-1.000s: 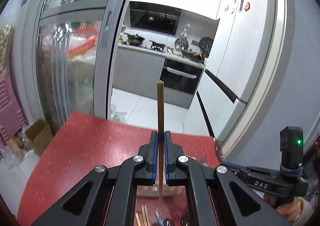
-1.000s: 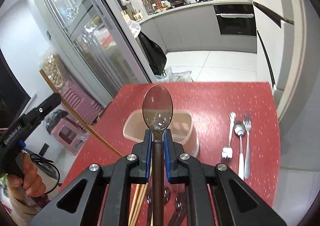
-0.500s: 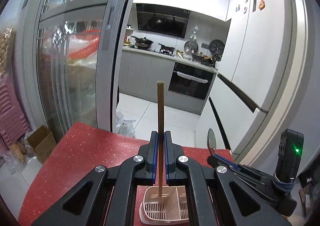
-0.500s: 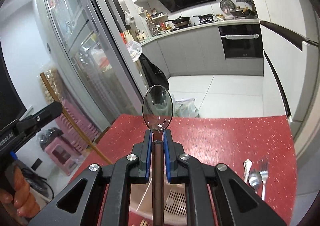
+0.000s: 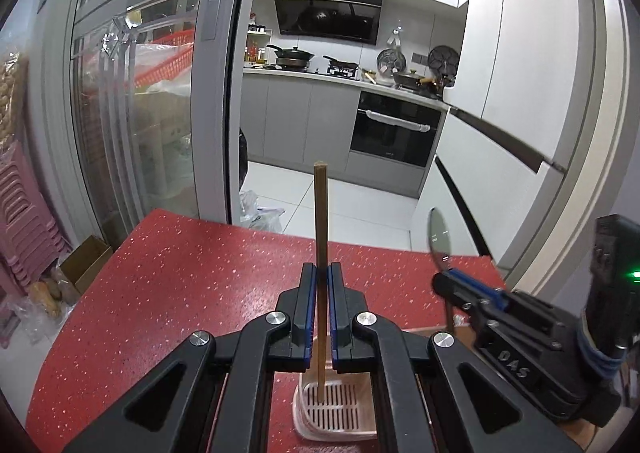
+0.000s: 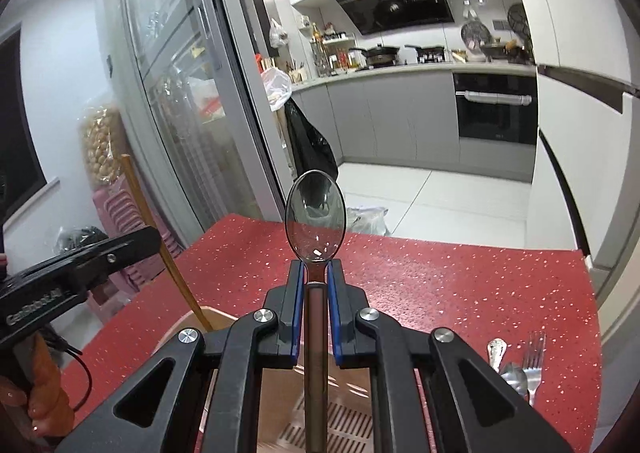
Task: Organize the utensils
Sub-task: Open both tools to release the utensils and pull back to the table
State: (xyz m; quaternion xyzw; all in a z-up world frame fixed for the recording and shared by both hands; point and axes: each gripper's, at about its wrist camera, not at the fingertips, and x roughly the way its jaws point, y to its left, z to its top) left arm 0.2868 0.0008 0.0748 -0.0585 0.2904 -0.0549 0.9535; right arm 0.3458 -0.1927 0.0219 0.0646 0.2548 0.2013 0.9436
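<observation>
On a red speckled tabletop [image 5: 168,285] facing an open kitchen, a beige slotted plastic utensil holder [image 5: 336,409] sits directly below both grippers. To seat both pieces well, each should probably go straight down into its own compartment, kept upright so the tips clear the rim and the dividers. The left gripper [image 5: 320,285] is clamped on a brown wooden chopstick [image 5: 320,213] whose lower tip hangs over the slotted base, while the right gripper [image 6: 316,281] pinches a dark-handled spoon with a shiny bowl [image 6: 315,227] just beneath that bowl.
</observation>
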